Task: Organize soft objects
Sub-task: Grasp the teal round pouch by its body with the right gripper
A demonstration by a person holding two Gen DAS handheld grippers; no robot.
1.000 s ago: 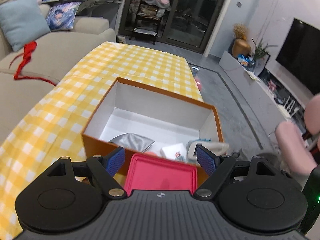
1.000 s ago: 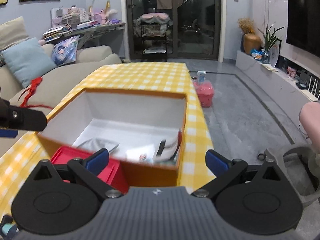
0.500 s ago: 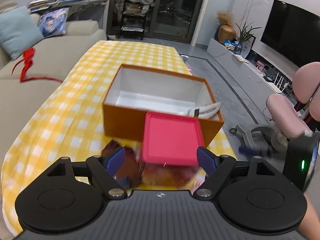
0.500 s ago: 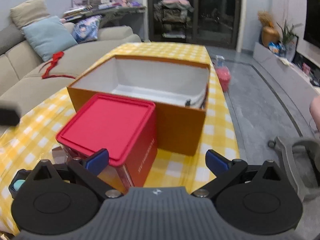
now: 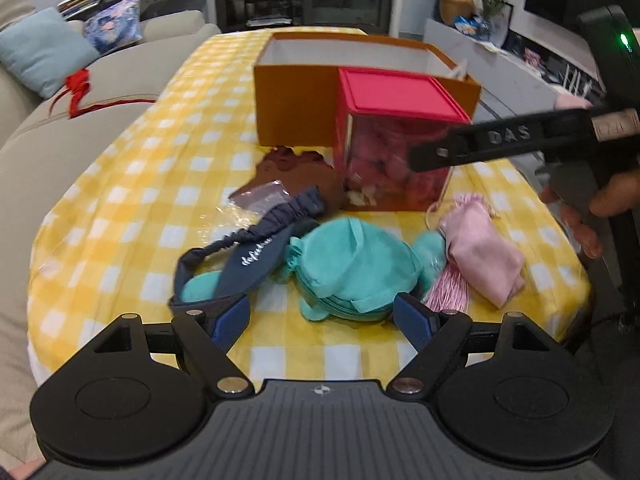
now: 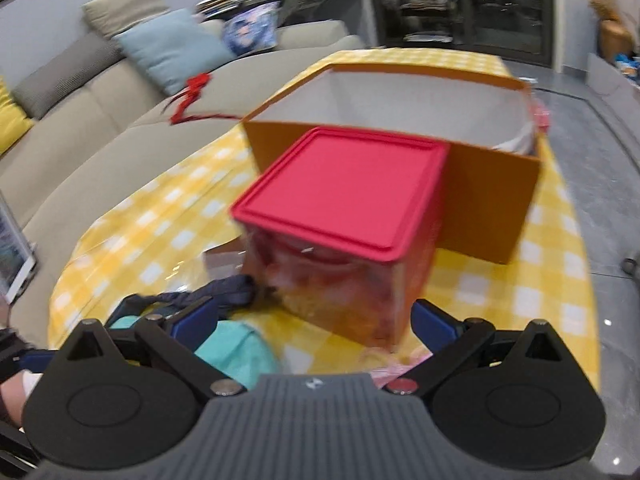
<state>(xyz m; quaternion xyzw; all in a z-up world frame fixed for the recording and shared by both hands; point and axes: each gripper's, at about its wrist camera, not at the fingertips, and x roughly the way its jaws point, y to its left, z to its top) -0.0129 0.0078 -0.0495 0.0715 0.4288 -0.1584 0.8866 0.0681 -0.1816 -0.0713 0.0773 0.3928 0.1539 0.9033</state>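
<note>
Both tongs have pulled back from the orange box (image 5: pixel 296 108) to the near tabletop (image 5: pixel 120 200), so a fresh pick looks next. Left tongs (image 5: pixel 322 318) hang spread and empty just short of the teal pouch (image 5: pixel 352 268); right tongs (image 6: pixel 314 320), also spread and empty, face the red-lidded container (image 6: pixel 344 216).

the right wrist view is blurry all over. the red lid box (image 6: pixel 340 216) hides the front of the orange box (image 6: pixel 492 208), and what is inside the clear walls is just a smear. the teal pouch (image 6: pixel 236 348) is mostly behind the right gripper (image 6: pixel 314 318). in the left wrist view, the right gripper's black finger covers part of the red lid box (image 5: pixel 394 136). the brown thing (image 5: pixel 296 172) is too blurred to tell. the hand (image 5: pixel 600 200) is cut off by the edge.
</note>
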